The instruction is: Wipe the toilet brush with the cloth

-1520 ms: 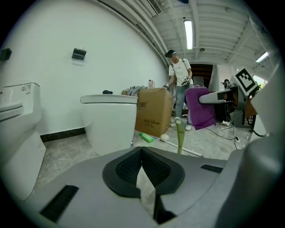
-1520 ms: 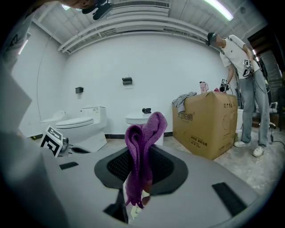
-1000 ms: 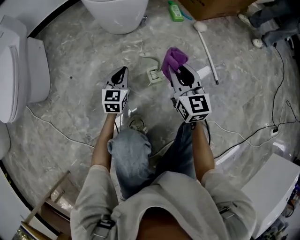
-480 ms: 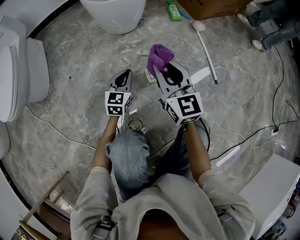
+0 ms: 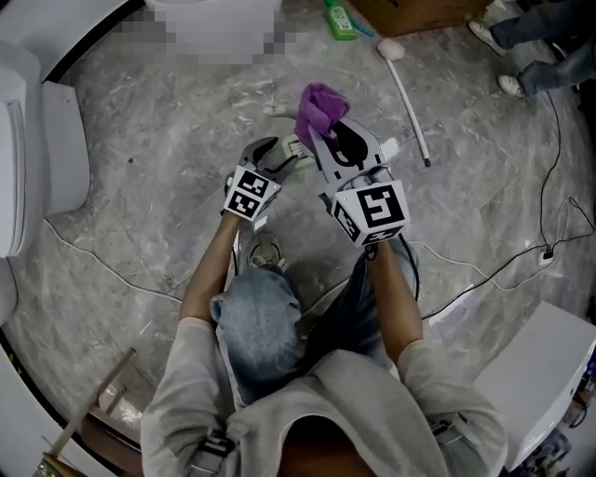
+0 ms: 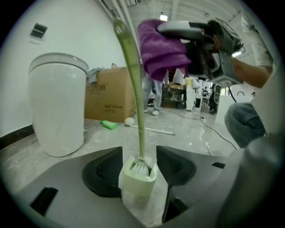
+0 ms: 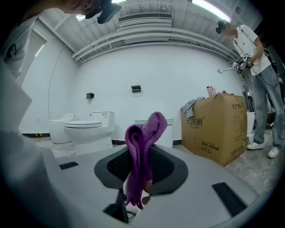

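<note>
The toilet brush (image 6: pixel 133 89) has a thin green handle and stands upright in its pale green holder (image 6: pixel 138 180) on the floor. My left gripper (image 6: pixel 139 151) is low at the holder, its jaws opening, with the holder between the pads and a gap on each side. In the head view the left gripper (image 5: pixel 277 151) points at the partly hidden holder (image 5: pixel 298 145). My right gripper (image 5: pixel 328 130) hangs just right of it, shut on a folded purple cloth (image 5: pixel 318 104) that sticks up from the jaws (image 7: pixel 142 133). The cloth (image 6: pixel 162 49) is beside the handle's upper part.
White toilets stand at the left (image 5: pixel 37 140) and at the far middle (image 6: pixel 58 107). A cardboard box (image 6: pixel 109 93), a green bottle (image 5: pixel 338 20) and a white long-handled brush (image 5: pixel 405 88) lie beyond. Cables (image 5: pixel 521 261) cross the floor on the right. Another person's feet (image 5: pixel 507 84) are at top right.
My left gripper has moved forward, right and down to the brush holder, and its jaws have opened. The right gripper with the cloth shifted slightly left.
</note>
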`<state>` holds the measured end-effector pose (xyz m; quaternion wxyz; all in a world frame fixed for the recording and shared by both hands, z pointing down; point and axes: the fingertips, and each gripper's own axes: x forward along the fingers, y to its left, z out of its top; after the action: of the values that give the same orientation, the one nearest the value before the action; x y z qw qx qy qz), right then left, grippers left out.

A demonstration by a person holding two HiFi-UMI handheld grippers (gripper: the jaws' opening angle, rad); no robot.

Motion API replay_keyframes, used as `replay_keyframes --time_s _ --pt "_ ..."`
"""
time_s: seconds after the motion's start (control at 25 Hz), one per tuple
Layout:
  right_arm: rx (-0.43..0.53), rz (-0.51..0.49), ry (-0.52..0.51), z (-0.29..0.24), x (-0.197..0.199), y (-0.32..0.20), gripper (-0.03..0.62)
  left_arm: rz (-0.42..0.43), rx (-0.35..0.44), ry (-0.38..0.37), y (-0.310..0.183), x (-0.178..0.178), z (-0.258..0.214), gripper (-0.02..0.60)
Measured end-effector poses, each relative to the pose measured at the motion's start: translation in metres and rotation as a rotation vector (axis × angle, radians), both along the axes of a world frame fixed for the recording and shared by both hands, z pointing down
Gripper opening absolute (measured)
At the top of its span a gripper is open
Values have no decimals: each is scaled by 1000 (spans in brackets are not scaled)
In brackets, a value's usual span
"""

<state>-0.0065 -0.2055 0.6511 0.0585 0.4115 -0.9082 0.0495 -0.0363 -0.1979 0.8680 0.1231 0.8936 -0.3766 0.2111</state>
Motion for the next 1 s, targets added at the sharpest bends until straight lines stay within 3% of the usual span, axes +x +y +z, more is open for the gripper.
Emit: replay_keyframes --time_s 0.2,0.4,0.52,0.56,0.72,0.88,1.0 --pt "-14 17 13 10 11 -6 110 110 -28 -119 -6 28 38 256" --pt "-24 13 22 18 12 -6 110 149 -15 -168 -28 41 48 253" --pt "-27 9 24 21 10 -5 110 162 -29 -197 -36 44 57 188" --pt "-29 7 24 21 9 -4 110 161 -35 -202 -36 45 60 142" --pt "-26 -4 14 18 5 -2 110 169 -46 -187 -34 49 66 83" --pt "-19 -21 -2 11 -2 1 110 169 -79 -140 -31 50 67 69" --pt "6 -59 -4 2 -13 7 110 190 -82 -153 -31 51 66 69"
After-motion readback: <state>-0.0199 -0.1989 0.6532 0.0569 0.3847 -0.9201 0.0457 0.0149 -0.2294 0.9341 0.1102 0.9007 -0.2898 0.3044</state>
